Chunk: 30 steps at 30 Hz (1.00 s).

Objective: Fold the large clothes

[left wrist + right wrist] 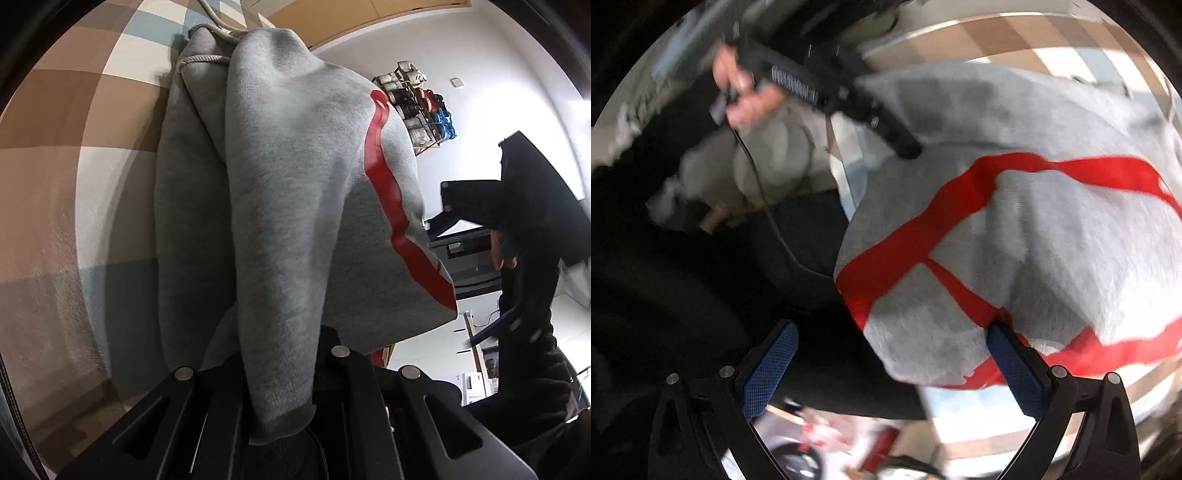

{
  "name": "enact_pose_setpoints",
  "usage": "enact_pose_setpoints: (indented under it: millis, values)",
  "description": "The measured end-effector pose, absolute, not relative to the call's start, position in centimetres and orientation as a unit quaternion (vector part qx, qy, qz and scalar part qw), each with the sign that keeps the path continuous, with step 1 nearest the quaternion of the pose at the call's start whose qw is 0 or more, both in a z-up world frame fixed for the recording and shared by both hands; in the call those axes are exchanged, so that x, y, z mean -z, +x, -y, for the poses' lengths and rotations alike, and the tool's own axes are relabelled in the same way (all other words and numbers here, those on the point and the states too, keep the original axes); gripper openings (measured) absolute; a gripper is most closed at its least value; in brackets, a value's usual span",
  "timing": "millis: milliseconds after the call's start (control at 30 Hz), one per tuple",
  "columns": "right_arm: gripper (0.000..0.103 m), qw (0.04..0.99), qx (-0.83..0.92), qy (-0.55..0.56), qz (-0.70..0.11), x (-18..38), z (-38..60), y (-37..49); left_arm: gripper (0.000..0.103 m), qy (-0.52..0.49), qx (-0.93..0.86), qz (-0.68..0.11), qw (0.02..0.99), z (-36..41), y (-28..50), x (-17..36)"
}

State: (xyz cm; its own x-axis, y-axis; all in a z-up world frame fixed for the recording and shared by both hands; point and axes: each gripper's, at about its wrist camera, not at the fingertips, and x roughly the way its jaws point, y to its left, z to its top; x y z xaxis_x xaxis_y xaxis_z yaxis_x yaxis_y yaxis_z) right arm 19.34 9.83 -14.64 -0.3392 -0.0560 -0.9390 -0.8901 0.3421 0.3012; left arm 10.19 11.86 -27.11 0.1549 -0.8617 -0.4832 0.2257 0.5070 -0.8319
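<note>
1. The hoodie [280, 206], grey with red stripes, hangs bunched and lifted above the checked blanket [55, 155]; its drawstring [207, 59] trails at the far end, near the blanket.
2. On the left, the left gripper [280, 417] is clamped tight on a thick fold of grey cloth, which runs up between its jaws and drapes forward over them. Judged from this, the grip is deep enough to carry the weight, so it needs no re-grasp.
3. To do the step well, I would hold that pinch firm and keep the fold taut, so that the layers stacked in the jaws do not slip apart.
4. In the middle, seen from the right wrist, the hoodie's body [1052, 229] billows in one loose mass; the picture is blurred, so hems and sleeves cannot be told apart.
5. On the right, the right gripper [897, 354] stands wide open and holds nothing. Its right pad [1015, 365] is at the cloth's lower edge; the left pad [768, 369] is clear of it.
6. My judgement: the right gripper should find a matching edge or corner, not the middle of the bulge, and close on one clean layer.
7. Then both ends can be spread level and laid flat on the blanket before any fold is made.
</note>
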Motion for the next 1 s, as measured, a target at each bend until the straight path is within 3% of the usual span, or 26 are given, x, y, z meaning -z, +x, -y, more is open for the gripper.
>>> enact_pose_setpoints:
  millis: [167, 300, 400, 533, 767, 833, 1000]
  values:
    - [0.103, 0.515, -0.497, -0.233, -0.658, 9.1, -6.2, 22.0, 0.004, -0.331, 0.389, -0.514, 0.689, -12.2, 9.6, 28.1]
    - [0.103, 0.635, -0.449, -0.158, -0.609, 6.0, -6.0, 26.7, 0.004, -0.356, 0.389, -0.511, 0.679, -12.7, 9.8, 28.5]
    - [0.103, 0.697, -0.348, -0.147, -0.609, 7.6, -7.0, 31.1, 0.004, -0.363, 0.383, -0.502, 0.686, -13.5, 9.2, 28.2]
    - [0.103, 0.679, -0.269, -0.137, -0.669, 13.9, -7.8, 35.0, 0.006, -0.362, 0.37, -0.495, 0.698, -13.9, 8.7, 26.7]
    - [0.103, 0.666, -0.305, 0.016, -0.681, 16.9, -6.7, 37.6, 0.008, -0.342, 0.344, -0.487, 0.726, -16.4, 7.2, 22.4]
    - [0.103, 0.663, -0.313, 0.044, -0.679, 17.2, -6.6, 37.1, 0.022, -0.327, 0.329, -0.476, 0.747, -16.9, 6.5, 20.4]
    - [0.103, 0.669, -0.318, 0.06, -0.669, 17.1, -6.6, 37.3, 0.031, -0.314, 0.28, -0.49, 0.763, -17.3, 5.3, 18.7]
